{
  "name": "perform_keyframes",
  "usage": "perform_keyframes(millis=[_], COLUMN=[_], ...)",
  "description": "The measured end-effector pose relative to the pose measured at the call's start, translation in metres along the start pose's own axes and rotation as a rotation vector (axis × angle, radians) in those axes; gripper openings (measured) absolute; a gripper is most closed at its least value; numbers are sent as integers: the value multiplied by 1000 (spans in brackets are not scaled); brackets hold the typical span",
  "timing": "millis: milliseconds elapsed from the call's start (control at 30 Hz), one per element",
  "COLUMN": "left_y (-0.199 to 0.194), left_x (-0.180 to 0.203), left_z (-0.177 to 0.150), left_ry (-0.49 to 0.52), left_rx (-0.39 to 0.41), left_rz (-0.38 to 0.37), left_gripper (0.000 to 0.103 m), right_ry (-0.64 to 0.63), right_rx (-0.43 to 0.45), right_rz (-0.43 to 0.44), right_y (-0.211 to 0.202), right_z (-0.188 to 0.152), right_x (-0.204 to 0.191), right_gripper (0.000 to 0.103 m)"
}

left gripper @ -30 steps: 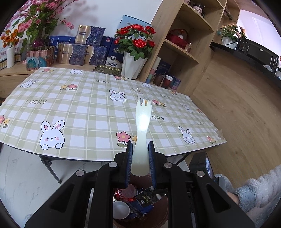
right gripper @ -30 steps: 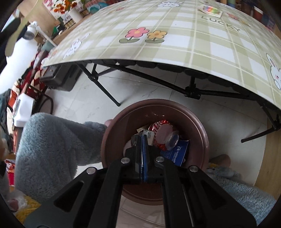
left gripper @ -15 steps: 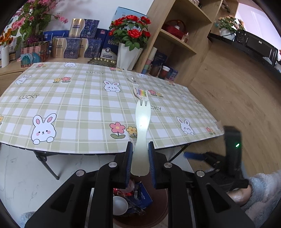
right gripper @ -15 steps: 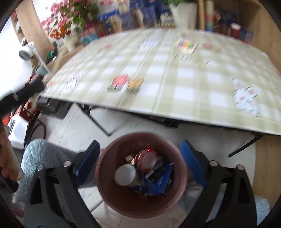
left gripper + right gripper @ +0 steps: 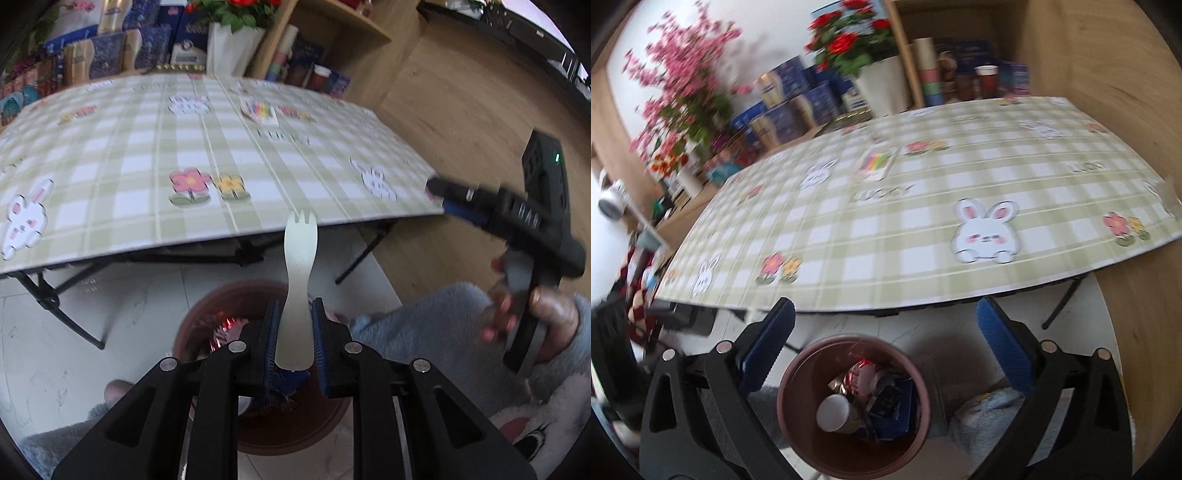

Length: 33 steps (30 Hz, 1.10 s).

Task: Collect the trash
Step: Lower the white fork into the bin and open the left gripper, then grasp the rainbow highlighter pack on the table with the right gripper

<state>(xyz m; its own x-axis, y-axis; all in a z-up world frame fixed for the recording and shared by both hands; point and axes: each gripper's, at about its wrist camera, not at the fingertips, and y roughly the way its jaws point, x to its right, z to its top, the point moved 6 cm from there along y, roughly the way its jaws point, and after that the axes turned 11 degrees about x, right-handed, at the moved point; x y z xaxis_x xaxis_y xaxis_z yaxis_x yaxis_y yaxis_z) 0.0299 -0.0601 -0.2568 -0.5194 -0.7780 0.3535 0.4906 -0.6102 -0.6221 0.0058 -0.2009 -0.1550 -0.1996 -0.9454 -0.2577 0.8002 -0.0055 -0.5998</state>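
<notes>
Left wrist view: left claw pinching spork has tipped over bin; right claw, emptied, now spread toward bench.

White plastic spork stands upright above brown bin of trash.

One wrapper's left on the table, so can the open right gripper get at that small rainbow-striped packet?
Probably yes: the right gripper is open and empty, and nothing stands between it and the rainbow-striped packet on the checked tablecloth.
</notes>
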Motion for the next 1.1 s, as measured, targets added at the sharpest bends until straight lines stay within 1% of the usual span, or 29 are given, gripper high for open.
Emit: perform_keyframes(millis=[100,200,267,367,400,433,467,500,533,567,600,633,667,733,833,967,1100], left_y=[21,37,46,51,51,51,50,48,46,42,39,34,27,16,-3,-24,-45], left_x=[4,3,0,-3,-3,-3,-3,-4,-4,-6,-8,-12,-18,-26,-43,-66,-78], left_z=[-20,-35,-44,-51,-52,-51,-51,-49,-47,-45,-42,-39,-37,-34,-28,-14,4], left_ry=[41,59,58,43,38,34,35,34,29,16,3,-8,-14,-16,-35,-89,-88], left_rx=[-76,-132,-161,-173,-174,-174,-169,-158,-146,-129,-113,-89,-58,-18,40,113,191], left_rz=[0,-1,3,-5,-12,-16,-12,-4,8,30,56,92,136,218,331,446,490], left_gripper=[18,18,18,20,22,30,40,44,52,65,72,81,87,93,96,97,97], right_ry=[37,46,41,39,42,44,44,42,38,34,22,12,-3,-41,-78,-76,-72], right_rx=[4,5,6,0,-5,-9,-11,-13,-17,-17,-12,-8,-4,2,-5,-24,-35], right_rz=[-18,-47,-64,-68,-64,-63,-62,-62,-62,-61,-58,-58,-59,-61,-55,-41,-30], right_y=[-3,-5,-7,-7,-7,-7,-7,-6,-6,-5,-5,-6,-6,-6,-3,2,5], right_z=[1,-2,-4,-7,-8,-10,-10,-12,-13,-14,-15,-16,-17,-20,-25,-29,-32], right_x=[14,22,25,28,28,28,28,27,26,25,22,20,17,11,4,1,-2], right_gripper=[97,97,97,97,97,97,97,97,97,97,97,97,97,97,97,97,97])
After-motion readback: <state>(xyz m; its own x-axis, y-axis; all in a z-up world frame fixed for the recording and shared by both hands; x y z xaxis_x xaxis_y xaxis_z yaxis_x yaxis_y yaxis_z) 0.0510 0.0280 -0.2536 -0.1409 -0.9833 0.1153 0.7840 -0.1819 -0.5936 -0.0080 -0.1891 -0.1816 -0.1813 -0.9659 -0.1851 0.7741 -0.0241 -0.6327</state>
